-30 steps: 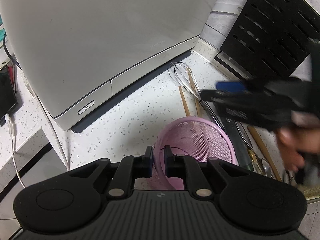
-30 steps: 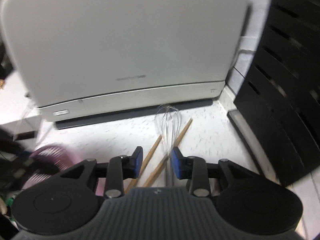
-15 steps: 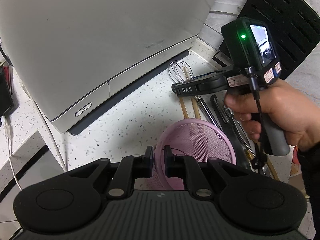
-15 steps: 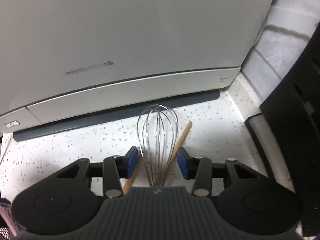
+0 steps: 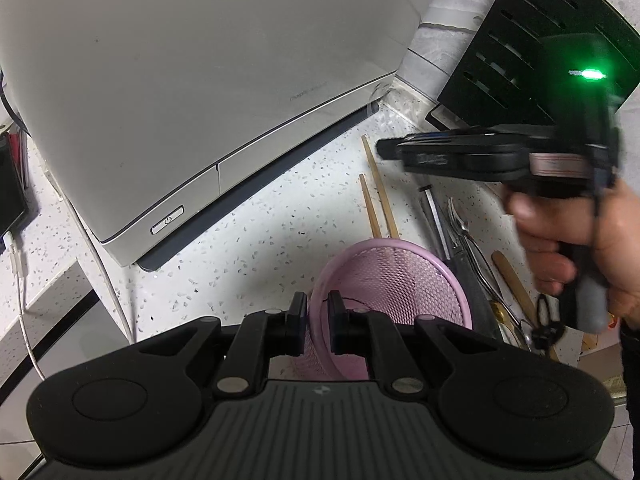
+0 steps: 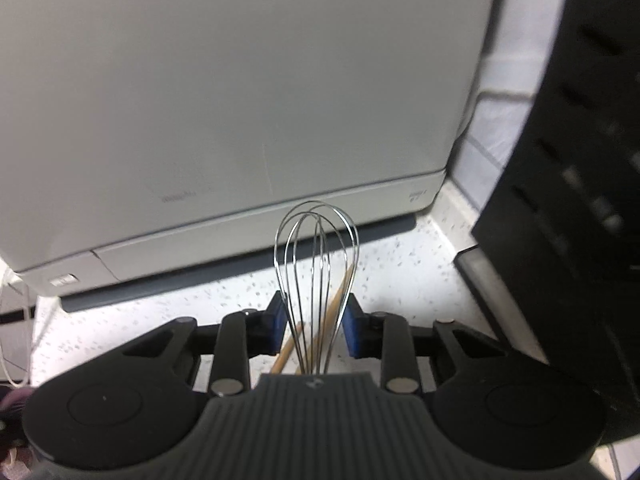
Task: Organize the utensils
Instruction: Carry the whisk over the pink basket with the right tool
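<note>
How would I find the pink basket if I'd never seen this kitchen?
Start at the big grey appliance on the speckled counter. In front of it lies a row of chopsticks and metal cutlery. The basket sits at the near end of that row, its rim pinched by the left gripper: the only pink thing there, round and made of mesh.

Wire whisk (image 6: 316,264) sits between my right fingers (image 6: 276,322), wire loops pointing away toward the grey appliance, pads pressing on the wires, lifted off the counter. Two wooden chopsticks (image 5: 378,196) lie side by side on the speckled counter (image 5: 240,248), ends behind the basket. Pink mesh basket (image 5: 394,288) stands upright, my left fingers (image 5: 298,320) pinch its rim. Metal spoons and forks (image 5: 468,240) heaped right of it, touching.
</note>
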The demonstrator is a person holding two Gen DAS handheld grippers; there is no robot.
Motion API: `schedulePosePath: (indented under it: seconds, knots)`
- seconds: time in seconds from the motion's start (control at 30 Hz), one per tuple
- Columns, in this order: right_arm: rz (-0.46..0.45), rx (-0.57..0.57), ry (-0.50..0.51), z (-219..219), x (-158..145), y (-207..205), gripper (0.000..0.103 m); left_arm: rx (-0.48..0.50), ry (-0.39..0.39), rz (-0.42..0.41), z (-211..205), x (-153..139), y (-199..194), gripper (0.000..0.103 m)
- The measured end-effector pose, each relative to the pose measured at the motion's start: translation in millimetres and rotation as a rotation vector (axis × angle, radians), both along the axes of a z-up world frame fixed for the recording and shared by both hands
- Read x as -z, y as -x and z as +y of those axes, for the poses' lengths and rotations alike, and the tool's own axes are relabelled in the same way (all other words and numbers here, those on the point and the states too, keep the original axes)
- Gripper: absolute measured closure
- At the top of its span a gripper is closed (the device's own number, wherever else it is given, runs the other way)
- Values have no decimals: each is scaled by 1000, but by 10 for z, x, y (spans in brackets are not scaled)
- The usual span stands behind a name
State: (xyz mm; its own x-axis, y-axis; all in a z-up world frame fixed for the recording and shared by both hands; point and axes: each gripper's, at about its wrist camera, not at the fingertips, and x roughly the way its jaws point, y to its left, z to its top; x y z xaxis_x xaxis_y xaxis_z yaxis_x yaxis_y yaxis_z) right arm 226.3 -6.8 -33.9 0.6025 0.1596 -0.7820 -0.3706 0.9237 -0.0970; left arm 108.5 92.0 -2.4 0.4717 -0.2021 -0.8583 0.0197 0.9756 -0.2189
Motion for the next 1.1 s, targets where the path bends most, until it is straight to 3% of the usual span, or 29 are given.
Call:
schedulePosePath:
  seconds: [0.4, 0.6, 0.7, 0.8, 1.1]
  knots:
    - [-244, -20, -166, -174, -890, 795, 76, -10, -9, -4, -19, -13, 14, 92]
    - [-388, -19, -365, -191, -1292, 1184, 76, -23, 0, -3, -7, -22, 25, 92]
    - [-445, -17, -471, -133, -1237, 1340, 76, -33, 18, 1, 28, -19, 24, 92]
    - [-505, -31, -498, -52, -992, 1480, 76, -36, 22, 0, 46, -27, 31, 92]
    - [-428, -29, -471, -13, -389, 1589, 75, -35, 10, 4, 46, -21, 32, 92]
